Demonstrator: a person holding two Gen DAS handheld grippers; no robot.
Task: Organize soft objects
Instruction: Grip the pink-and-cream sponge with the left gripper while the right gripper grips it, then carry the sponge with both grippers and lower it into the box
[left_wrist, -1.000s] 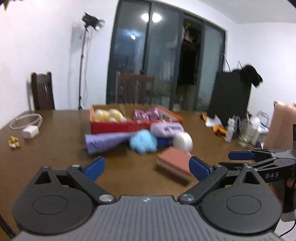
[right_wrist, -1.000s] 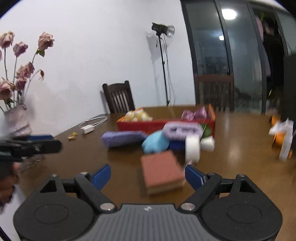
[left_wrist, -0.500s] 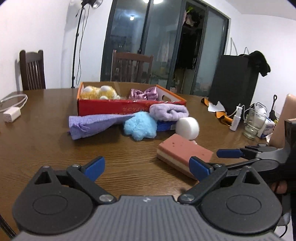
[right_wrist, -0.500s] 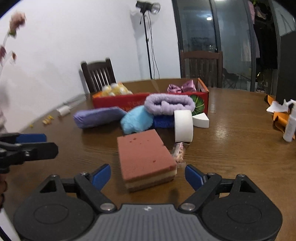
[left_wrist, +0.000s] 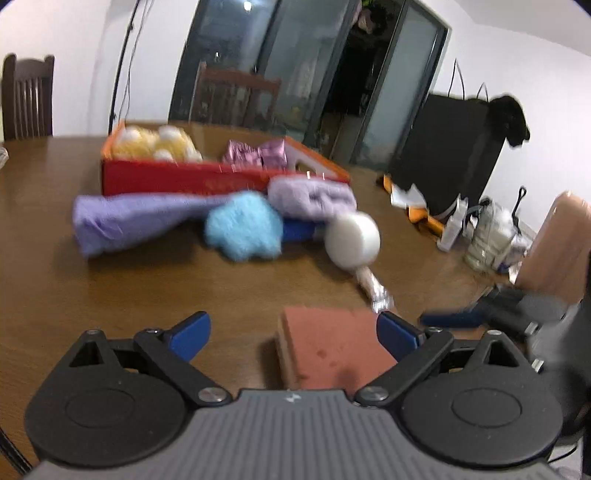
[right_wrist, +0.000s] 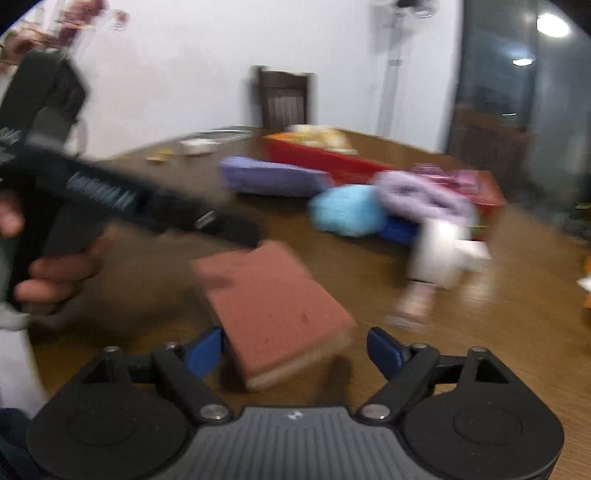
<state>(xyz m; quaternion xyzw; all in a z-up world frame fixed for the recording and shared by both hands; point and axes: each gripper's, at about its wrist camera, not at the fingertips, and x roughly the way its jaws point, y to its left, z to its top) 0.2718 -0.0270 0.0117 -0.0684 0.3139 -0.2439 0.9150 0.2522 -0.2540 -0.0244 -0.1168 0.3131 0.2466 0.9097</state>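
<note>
A reddish-brown sponge (left_wrist: 327, 352) lies on the wooden table (left_wrist: 147, 280); it also shows in the right wrist view (right_wrist: 273, 306). My left gripper (left_wrist: 295, 332) is open, with the sponge between its fingers near the right one. My right gripper (right_wrist: 295, 349) is open around the sponge's near end. Behind lie a purple towel (left_wrist: 136, 218), a light blue fluffy cloth (left_wrist: 242, 227), a lilac rolled towel (left_wrist: 314, 197), a white round sponge (left_wrist: 352, 240) and a red box (left_wrist: 192, 177) holding a yellow plush (left_wrist: 155, 144) and pink fabric (left_wrist: 258, 155).
A small wrapped packet (left_wrist: 373, 286) lies by the white sponge. Bottles and a glass jar (left_wrist: 487, 236) stand at the table's right side, with orange paper (left_wrist: 413, 206) behind. Chairs (left_wrist: 26, 96) stand at the far side. A charger and cable (right_wrist: 199, 146) lie far left.
Both grippers have moved forward and down over the reddish-brown sponge, which now sits between the fingers of each. The right view has swung left. Both stay open.
</note>
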